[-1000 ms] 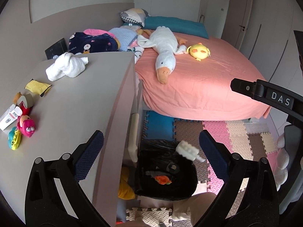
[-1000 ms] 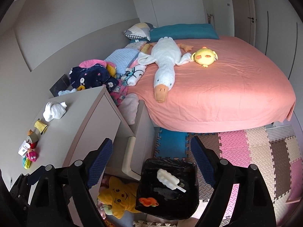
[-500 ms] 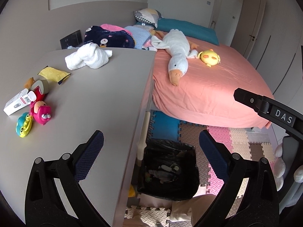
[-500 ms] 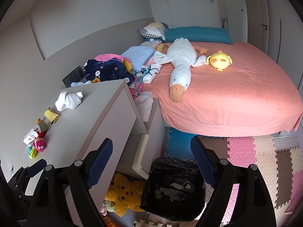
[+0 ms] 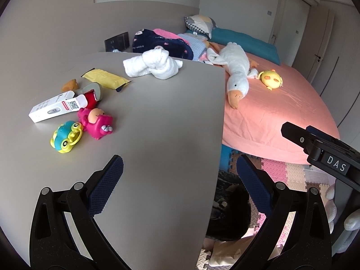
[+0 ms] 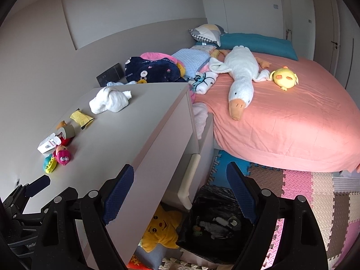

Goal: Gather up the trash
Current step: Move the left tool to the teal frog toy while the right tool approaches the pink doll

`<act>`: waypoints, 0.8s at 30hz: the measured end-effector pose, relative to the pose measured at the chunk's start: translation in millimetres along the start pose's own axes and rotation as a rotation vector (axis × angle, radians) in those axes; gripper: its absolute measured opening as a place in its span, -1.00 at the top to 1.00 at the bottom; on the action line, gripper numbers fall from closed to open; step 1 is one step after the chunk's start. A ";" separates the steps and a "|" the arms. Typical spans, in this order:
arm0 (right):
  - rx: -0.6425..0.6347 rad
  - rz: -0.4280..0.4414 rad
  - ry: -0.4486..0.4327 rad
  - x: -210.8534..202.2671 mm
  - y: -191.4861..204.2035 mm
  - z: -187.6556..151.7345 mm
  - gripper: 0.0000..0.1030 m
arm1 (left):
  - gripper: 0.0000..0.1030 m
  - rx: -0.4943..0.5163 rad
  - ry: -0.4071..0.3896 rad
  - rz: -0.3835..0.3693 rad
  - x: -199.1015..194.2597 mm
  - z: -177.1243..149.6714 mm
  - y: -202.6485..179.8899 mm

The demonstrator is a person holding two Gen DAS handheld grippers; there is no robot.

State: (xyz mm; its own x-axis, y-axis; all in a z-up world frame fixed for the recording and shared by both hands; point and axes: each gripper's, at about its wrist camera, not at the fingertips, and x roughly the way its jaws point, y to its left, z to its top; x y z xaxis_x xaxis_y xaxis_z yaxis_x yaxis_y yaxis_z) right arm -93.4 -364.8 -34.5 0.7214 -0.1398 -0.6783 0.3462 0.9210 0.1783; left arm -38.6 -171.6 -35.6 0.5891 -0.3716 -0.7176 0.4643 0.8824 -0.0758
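While both sets of jaws stood wide and empty, you had trash on the desk point(image 5: 157, 117): yellow wrapper point(image 5: 105, 79), white box point(image 5: 54, 107). Bin point(image 6: 216, 222) sat on the floor beside it. Left gripper point(image 5: 177, 189) was nearer; approach the wrapper low, avoiding the toys point(image 5: 95, 122).

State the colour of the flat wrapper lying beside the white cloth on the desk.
Yellow wrapper with a dark edge; clearest in the left wrist view.

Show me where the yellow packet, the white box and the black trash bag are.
yellow packet point(image 5: 105, 79), left wrist view, middle of its flat face.
white box point(image 5: 54, 109), left wrist view, middle of its long side.
black trash bag point(image 6: 216, 222), right wrist view, inside its open mouth.
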 end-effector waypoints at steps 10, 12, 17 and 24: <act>-0.069 0.050 0.017 13.1 48.4 -4.0 -0.64 | -0.89 -0.068 -0.003 0.075 -5.1 -3.3 49.8; -0.082 0.058 0.022 15.8 56.7 -4.2 -0.64 | -0.89 -0.073 -0.005 0.093 -6.2 -4.1 58.4; -0.109 0.074 0.038 22.5 73.2 -5.7 -0.64 | -0.89 -0.088 -0.006 0.136 -7.7 -5.2 83.3; -0.130 0.077 0.051 30.6 85.3 -6.5 -0.64 | -0.89 -0.102 0.018 0.178 2.8 -4.0 107.8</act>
State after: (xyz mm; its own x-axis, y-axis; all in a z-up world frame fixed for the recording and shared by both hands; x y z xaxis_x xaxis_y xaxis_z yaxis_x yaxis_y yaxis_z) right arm -45.7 -288.1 -44.6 0.7104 -0.0515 -0.7019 0.2080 0.9681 0.1395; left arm 10.5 -76.3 -48.6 0.6439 -0.2026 -0.7378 0.2835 0.9588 -0.0158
